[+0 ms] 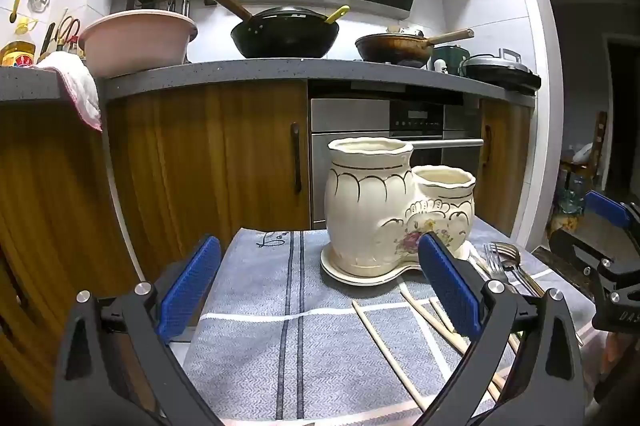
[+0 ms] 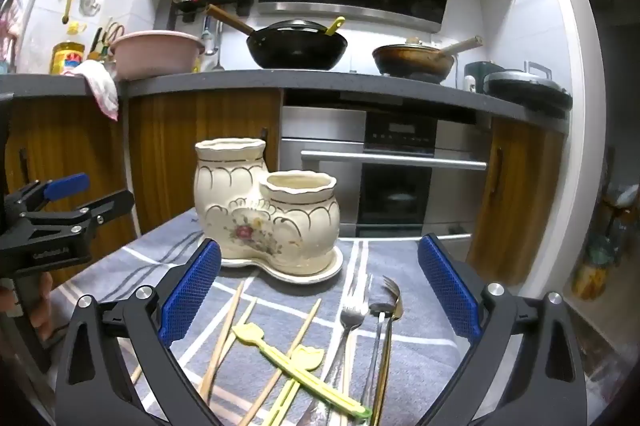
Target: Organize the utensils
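A cream ceramic double utensil holder [image 1: 384,210] [image 2: 264,210] stands on its saucer on a grey-blue checked cloth [image 1: 280,326] [image 2: 404,338]. Both pots look empty. Wooden chopsticks [image 2: 224,338] [image 1: 384,346], yellow-green plastic chopsticks [image 2: 292,358], a silver fork [image 2: 352,314] [image 1: 496,262] and two more metal pieces [image 2: 386,322] lie loose on the cloth in front of the holder. My left gripper [image 1: 320,290] is open and empty, left of the holder. My right gripper [image 2: 320,290] is open and empty, above the loose utensils.
A kitchen counter [image 1: 280,70] runs behind with a pink basin [image 1: 136,42], a black wok [image 1: 284,34] and a brown pan [image 1: 396,48]. Wooden cabinet doors and a steel oven [image 2: 384,162] lie below. The other gripper shows at each view's edge [image 1: 608,246] [image 2: 52,226].
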### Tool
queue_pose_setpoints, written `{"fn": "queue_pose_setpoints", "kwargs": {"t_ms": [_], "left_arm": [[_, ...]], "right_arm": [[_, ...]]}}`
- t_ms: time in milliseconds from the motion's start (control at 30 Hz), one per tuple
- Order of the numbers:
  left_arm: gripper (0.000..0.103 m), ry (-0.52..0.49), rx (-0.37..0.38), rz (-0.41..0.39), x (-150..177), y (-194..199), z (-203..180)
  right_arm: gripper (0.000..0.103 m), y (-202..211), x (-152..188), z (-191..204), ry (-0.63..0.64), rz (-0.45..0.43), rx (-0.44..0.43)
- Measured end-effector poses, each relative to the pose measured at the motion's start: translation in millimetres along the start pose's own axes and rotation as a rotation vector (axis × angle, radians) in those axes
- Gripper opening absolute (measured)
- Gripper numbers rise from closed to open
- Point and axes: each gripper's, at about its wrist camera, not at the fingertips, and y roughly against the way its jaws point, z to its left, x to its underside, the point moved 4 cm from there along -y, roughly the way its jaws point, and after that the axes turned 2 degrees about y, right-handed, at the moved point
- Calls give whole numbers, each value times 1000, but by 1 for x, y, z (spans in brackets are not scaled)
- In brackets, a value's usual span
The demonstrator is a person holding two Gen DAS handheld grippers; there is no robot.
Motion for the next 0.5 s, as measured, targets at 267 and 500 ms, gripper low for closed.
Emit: {"fn": "queue_pose_setpoints", "kwargs": {"t_ms": [267, 500], "left_arm": [[98, -12, 1, 4, 0, 1, -3], [98, -8, -5, 19, 0, -1, -5]], "right_arm": [[98, -1, 1, 0, -11, 1, -1], [98, -3, -1, 0, -16, 8, -2]]}}
